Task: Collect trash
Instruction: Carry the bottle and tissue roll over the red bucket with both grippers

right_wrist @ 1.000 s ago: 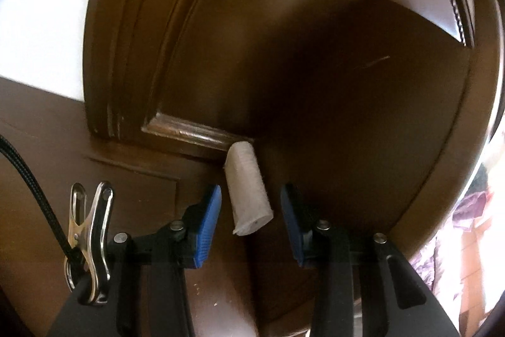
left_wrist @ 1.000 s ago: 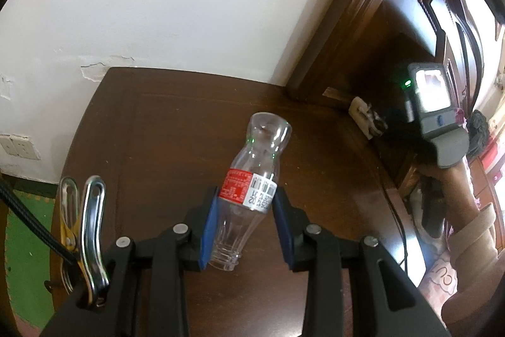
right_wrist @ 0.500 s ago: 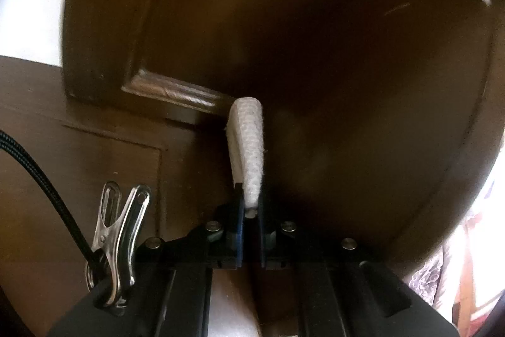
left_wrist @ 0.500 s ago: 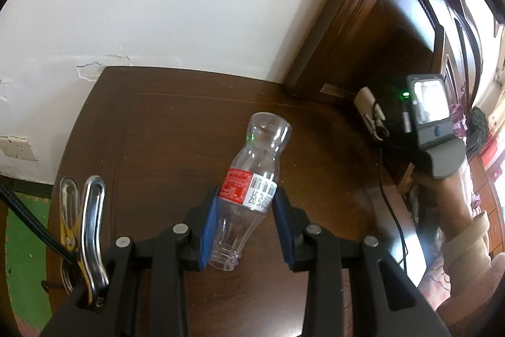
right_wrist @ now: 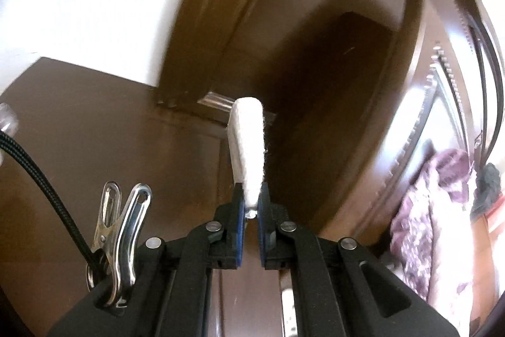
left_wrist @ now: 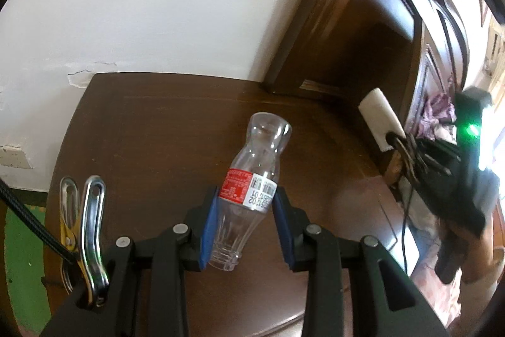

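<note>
A clear plastic bottle (left_wrist: 252, 179) with a red and white label lies neck-first toward the camera, and my left gripper (left_wrist: 244, 198) is shut on it at the label, over the dark wooden table (left_wrist: 142, 131). Its blue pads (left_wrist: 208, 223) press both sides of the bottle. My right gripper (right_wrist: 251, 198) is shut on the near end of a white rolled paper wad (right_wrist: 247, 144), which sticks out forward and clear of the table. In the left wrist view the same wad (left_wrist: 377, 116) hangs at the right, pinched by the right gripper (left_wrist: 394, 139), with a person's hand behind it.
A white wall (left_wrist: 157, 5) backs the table. Dark carved wooden panels (left_wrist: 363, 37) stand at the back right corner. A green mat (left_wrist: 19, 258) lies on the floor at the left. Patterned cloth (right_wrist: 435, 210) shows at the right. A cable (left_wrist: 407, 210) runs along the table's right side.
The right gripper closed on the white wad, lifted it off the table corner and drew it back to the right. The left gripper keeps its hold on the bottle, hardly moved.
</note>
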A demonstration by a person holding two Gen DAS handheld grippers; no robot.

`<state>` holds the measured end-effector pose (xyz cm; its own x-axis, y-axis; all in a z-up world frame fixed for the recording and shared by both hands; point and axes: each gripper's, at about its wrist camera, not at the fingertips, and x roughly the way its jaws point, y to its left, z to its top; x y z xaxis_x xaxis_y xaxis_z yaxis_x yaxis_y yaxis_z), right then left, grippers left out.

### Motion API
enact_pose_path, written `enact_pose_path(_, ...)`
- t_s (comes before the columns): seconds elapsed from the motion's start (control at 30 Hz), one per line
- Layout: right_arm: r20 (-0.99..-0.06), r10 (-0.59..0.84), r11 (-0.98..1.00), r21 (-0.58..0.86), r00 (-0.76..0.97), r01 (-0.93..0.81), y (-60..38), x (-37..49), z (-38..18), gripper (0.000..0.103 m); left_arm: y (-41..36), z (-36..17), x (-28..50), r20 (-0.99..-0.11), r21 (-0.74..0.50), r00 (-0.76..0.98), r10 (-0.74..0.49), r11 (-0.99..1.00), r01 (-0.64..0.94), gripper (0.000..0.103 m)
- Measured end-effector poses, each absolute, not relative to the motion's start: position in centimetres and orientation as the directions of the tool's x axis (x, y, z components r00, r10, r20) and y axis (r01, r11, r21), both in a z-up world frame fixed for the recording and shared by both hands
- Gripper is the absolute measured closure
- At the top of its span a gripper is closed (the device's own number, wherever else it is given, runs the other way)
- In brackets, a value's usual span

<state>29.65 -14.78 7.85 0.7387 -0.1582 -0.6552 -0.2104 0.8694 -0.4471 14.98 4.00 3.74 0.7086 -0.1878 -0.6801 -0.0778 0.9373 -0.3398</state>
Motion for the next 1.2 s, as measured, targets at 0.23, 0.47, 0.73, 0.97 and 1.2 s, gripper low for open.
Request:
enact_pose_path(0.23, -0.64, -0.132, 0.892, -0.409, 0.757, -0.191, -16.3, 21.2, 9.4, 0.096, 2.8, 4.7, 13.4, -0.654, -0.357, 0.718, -0.239, 0.934, -0.014, 0.068)
enact_pose_path(0.47, -0.624, -0.1, 0.921, -0.352, 0.775, -0.165, -17.6, 15.4, 9.7, 0.096, 1.0, 5.6, 11.4, -0.628, -0.384, 0.707, -0.324, 0.92, 0.081, 0.068)
enact_pose_path(0.73, -0.637, -0.086, 0.965, -0.245, 0.766, -0.096, -19.2, 8.6, 8.3, 0.096, -1.8, 7.0, 8.0, -0.615, -0.351, 0.689, -0.383, 0.916, 0.196, 0.068)
enact_pose_path(0.97, -0.646, -0.076, 0.982, -0.181, 0.76, -0.055, -19.8, 2.6, 7.8, 0.096, -3.5, 7.3, 3.1, -0.606, -0.338, 0.675, -0.422, 0.904, 0.262, 0.068)
enact_pose_path(1.2, -0.645, -0.035, 0.991, -0.12, 0.763, -0.056, -18.8, -3.1, 7.3, 0.095, -4.5, 6.2, -2.2, -0.63, -0.297, 0.655, -0.417, 0.909, 0.294, 0.068)
